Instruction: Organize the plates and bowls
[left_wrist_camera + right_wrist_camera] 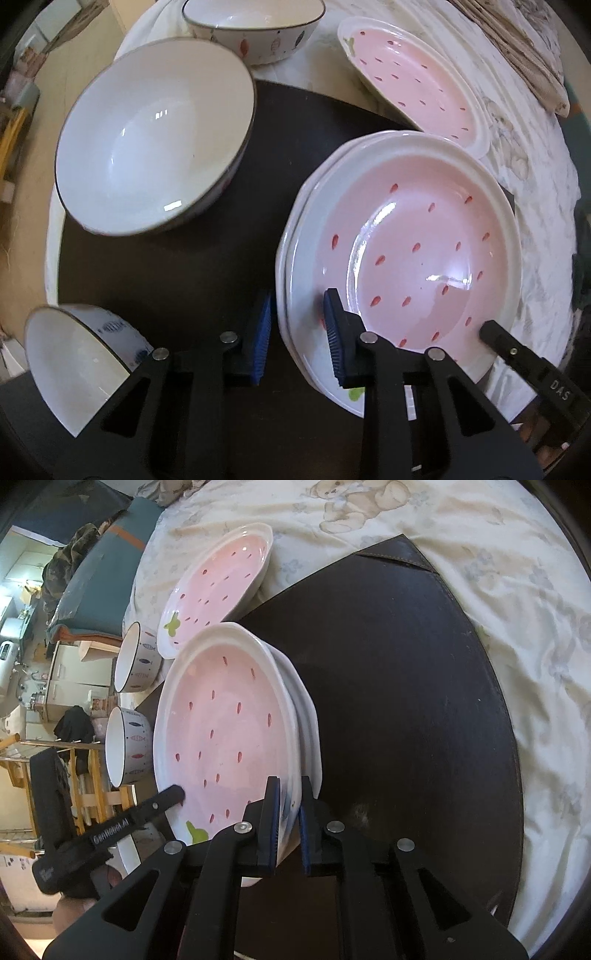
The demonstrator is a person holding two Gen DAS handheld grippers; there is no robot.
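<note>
Plates are stacking on the dark mat: my right claw point(288, 827) is pinching the top pink plate point(225, 731) at its near rim, while my left claw point(297, 332) (spread wide) is straddling the opposite rim.

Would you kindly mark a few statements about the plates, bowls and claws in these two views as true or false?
1. The right claw grips the rim of the top pink strawberry-pattern plate. True.
2. That plate sits on another white-rimmed plate. True.
3. The left claw is clamped shut on the large white bowl with a dark rim. False: its pads stand apart astride the plate stack's edge, and the bowl lies apart, untouched.
4. The second pink strawberry plate rests on the dark round mat. False: it rests mostly on the pale cloth beyond the mat.
5. The large bowl holds soup. False: it looks empty.
</note>
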